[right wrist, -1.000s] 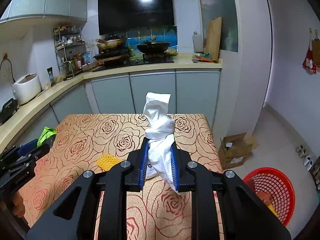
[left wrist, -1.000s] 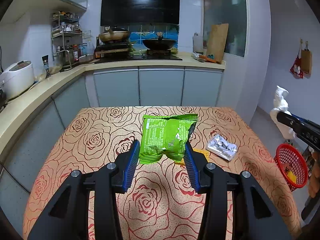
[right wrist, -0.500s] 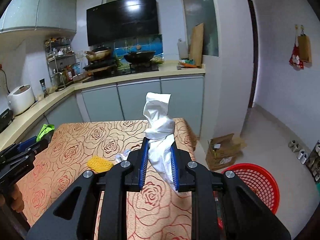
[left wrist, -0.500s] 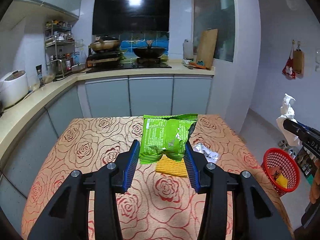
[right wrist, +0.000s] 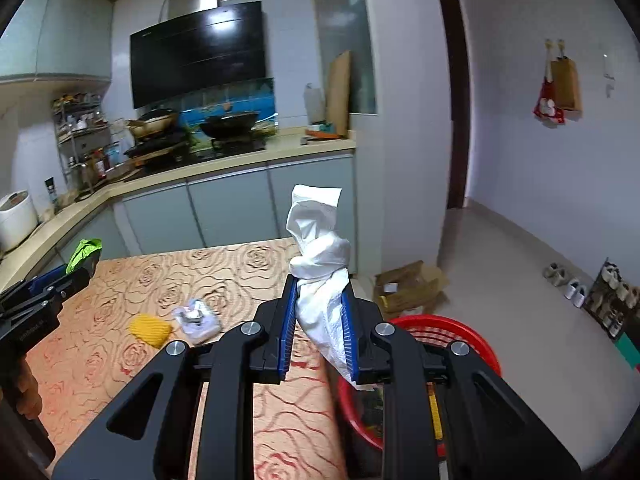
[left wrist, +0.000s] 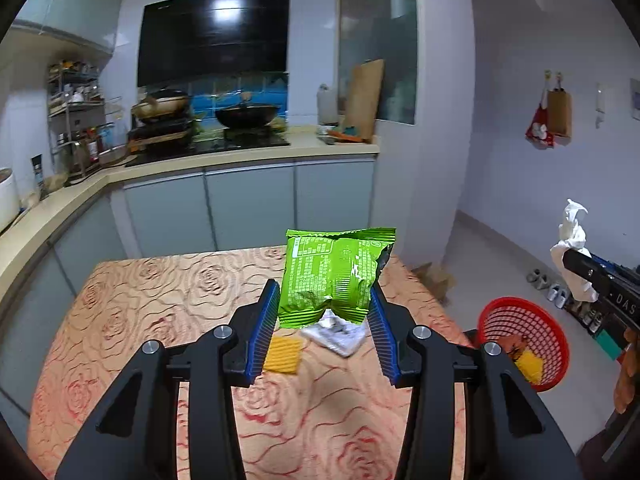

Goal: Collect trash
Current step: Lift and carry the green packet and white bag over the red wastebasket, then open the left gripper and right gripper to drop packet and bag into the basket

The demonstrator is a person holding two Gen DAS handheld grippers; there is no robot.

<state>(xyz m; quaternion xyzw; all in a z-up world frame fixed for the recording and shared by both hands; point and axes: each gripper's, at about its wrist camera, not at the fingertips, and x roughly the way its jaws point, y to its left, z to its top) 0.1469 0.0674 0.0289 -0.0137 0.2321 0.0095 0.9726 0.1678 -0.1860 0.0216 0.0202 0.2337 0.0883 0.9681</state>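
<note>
The left tool [left wrist: 324, 322] pinches a crinkled green foil snack packet [left wrist: 334, 276], while the right tool [right wrist: 319, 326] clamps a crumpled white paper tissue [right wrist: 320, 264] above a red mesh plastic basket [right wrist: 464, 340].

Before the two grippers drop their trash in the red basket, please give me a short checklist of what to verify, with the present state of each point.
1. Left gripper holds the green snack bag between both pads: ok.
2. Right gripper is shut on the white tissue: ok.
3. Red basket is in view beside the table, with open room inside: ok.
4. Right gripper is above the basket opening: cannot tell; the rim shows close behind its fingers.
5. Left gripper is above the basket: not ok; it is over the table.
6. Table is free of trash: not ok; the yellow piece and the silver wrapper remain.
</note>
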